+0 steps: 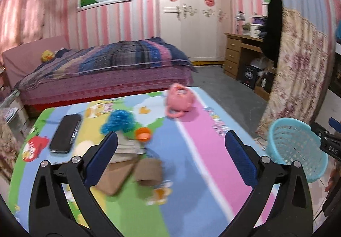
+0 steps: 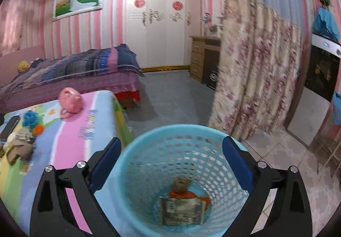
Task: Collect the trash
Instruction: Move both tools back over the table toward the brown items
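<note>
- A black phone (image 1: 65, 133) lies at the left of the colourful mat (image 1: 191, 173).
- Just right of it sit a blue fluffy thing (image 1: 119, 120), an orange cap (image 1: 143, 133) and brown cardboard scraps (image 1: 132, 169).
- The left gripper (image 1: 170, 158) hangs over the mat, jaws spread wide, holding nothing.
- A pink toy (image 1: 180, 97) rests farther back.
- The turquoise basket (image 2: 149, 141) stands on the floor beside the mat, with a crumpled wrapper (image 2: 181, 211) and orange trash (image 2: 187, 195) inside.
- The right gripper (image 2: 171, 164) hovers above it, jaws wide apart, empty.

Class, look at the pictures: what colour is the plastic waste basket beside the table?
Light blue basket, clearest in the right wrist view.
</note>
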### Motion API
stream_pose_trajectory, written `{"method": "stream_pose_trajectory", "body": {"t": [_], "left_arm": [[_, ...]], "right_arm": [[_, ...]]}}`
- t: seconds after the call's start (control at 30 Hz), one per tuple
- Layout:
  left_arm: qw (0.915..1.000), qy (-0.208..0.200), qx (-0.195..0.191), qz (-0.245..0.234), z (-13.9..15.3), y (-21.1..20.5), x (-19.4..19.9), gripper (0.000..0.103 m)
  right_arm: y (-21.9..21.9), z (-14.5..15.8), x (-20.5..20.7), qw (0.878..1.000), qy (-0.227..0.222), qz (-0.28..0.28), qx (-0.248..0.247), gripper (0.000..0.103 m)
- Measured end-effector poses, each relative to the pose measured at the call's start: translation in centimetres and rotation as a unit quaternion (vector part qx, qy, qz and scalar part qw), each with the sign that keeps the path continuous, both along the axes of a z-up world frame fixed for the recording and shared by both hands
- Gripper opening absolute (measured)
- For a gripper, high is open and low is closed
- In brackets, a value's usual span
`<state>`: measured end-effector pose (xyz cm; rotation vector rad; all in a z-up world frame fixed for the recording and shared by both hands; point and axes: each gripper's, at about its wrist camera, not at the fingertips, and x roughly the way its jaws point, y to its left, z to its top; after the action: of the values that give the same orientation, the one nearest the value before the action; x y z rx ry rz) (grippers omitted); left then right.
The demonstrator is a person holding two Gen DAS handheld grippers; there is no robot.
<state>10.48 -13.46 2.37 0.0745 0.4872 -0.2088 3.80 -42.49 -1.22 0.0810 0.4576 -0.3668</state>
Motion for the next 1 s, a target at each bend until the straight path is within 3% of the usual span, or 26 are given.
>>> {"method": "stream_pose_trajectory", "body": {"t": [0.23, 0.43, 0.57, 0.77, 1.0], "left_arm": [[0.9983, -0.002, -0.012, 0.057, 0.4, 7.2, 0.0, 0.097], [0.9959, 0.0, 0.002, 0.09, -0.2, 12.1, -0.3, 0.097], [0.9939, 0.005, 0.011, 0.11, -0.6, 14.8, -0.2, 0.097], [0.9899, 0.018, -0.016, 0.14, -1.7, 19.0, 0.3, 0.097], [0.9872, 0.031, -0.019, 0.155, -3.0, 21.0, 1.2, 0.097]], "right_arm": [[6.5, 1.7, 2.0, 0.998, -0.002, 0.063, -0.016, 0.095], [12.2, 2.6, 3.9, 0.995, 0.003, 0.101, -0.018, 0.095], [16.0, 2.4, 5.1, 0.992, 0.01, 0.128, -0.018, 0.095], [19.9, 1.6, 6.2, 0.986, 0.021, 0.16, -0.027, 0.095], [23.2, 0.1, 7.3, 0.98, 0.033, 0.19, -0.039, 0.095]]}}
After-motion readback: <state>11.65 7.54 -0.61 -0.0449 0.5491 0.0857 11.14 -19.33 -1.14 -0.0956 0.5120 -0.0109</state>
